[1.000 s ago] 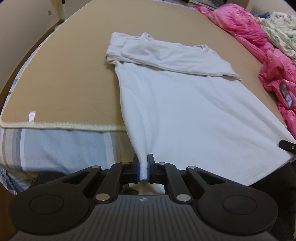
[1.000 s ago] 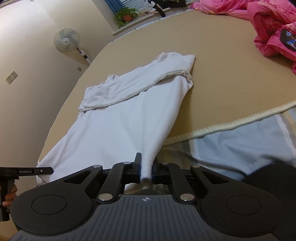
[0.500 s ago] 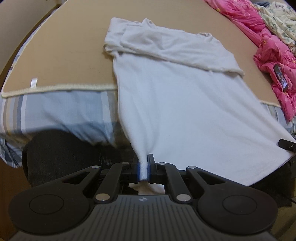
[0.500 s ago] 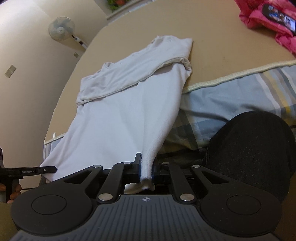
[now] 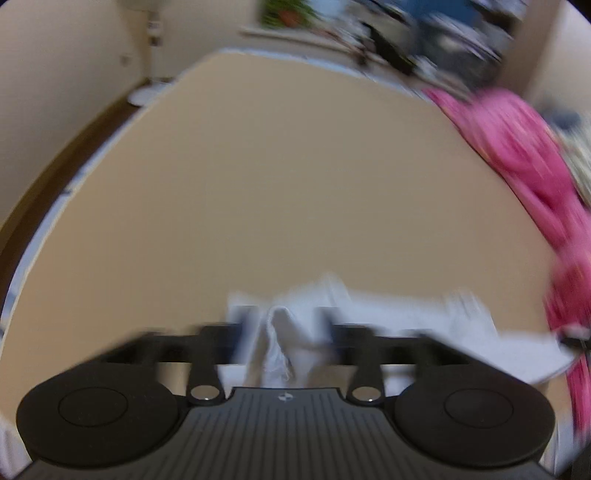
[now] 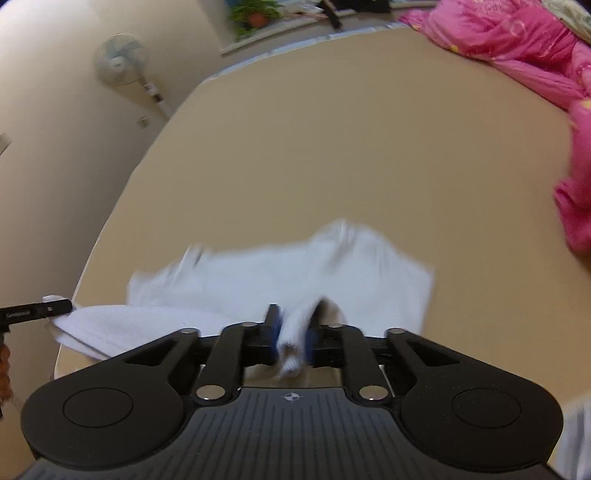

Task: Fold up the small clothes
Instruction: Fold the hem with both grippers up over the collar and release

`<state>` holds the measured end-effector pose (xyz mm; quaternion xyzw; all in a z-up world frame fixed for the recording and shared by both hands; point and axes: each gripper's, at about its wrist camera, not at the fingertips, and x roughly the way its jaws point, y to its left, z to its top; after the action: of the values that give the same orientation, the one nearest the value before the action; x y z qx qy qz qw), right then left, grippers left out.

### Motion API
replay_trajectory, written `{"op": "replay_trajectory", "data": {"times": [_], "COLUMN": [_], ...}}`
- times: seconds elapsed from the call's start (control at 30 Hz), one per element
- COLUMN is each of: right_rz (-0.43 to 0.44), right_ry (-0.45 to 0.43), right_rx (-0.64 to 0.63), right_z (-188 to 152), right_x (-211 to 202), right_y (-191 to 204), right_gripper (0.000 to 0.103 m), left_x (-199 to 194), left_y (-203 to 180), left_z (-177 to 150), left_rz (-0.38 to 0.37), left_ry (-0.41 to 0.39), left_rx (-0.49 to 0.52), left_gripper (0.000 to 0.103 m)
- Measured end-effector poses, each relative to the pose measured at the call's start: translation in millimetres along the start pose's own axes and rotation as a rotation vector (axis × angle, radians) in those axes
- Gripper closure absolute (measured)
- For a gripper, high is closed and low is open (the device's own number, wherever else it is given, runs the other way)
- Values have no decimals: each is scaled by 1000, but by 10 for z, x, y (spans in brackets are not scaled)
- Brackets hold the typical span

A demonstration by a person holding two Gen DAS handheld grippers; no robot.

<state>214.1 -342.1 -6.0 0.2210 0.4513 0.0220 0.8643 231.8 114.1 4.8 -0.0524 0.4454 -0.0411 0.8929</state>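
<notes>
Cream walls (image 6: 55, 155), a standing fan (image 6: 118, 62), potted plant (image 6: 255, 11) on the windowsill.

Each view is taken from low behind its own gripper, close over the near edge of the tan mat (image 5: 258, 192), facing along the fingers across the bed. The left wrist view is heavily blurred. Shared by both are the white garment (image 6: 295, 273) (image 5: 406, 314), the mat, the pink quilt (image 5: 517, 155) (image 6: 517, 44) at right, and the potted plant (image 6: 255, 13) on the far sill
</notes>
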Motion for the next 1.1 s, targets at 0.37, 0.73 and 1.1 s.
{"op": "replay_trajectory", "data": {"times": [0.37,0.73,1.1], "right_rz": [-144,-148,6], "right_ry": [-199,-167,-224], "right_rx": [58,-83,-3], "right_z": [-853,-2046,-1788], "right_x": [61,95,-364], "right_y": [-683,-602,-867], "right_gripper": [30,51,100], "left_x": [724,532,537], "left_y": [427,262,389], "left_z": [-560,-1619,-1767], "left_rz": [52,-32,-31], "left_ry": [127,193,217], "left_rx": [-47,15,0], "left_gripper": [8,8,84]}}
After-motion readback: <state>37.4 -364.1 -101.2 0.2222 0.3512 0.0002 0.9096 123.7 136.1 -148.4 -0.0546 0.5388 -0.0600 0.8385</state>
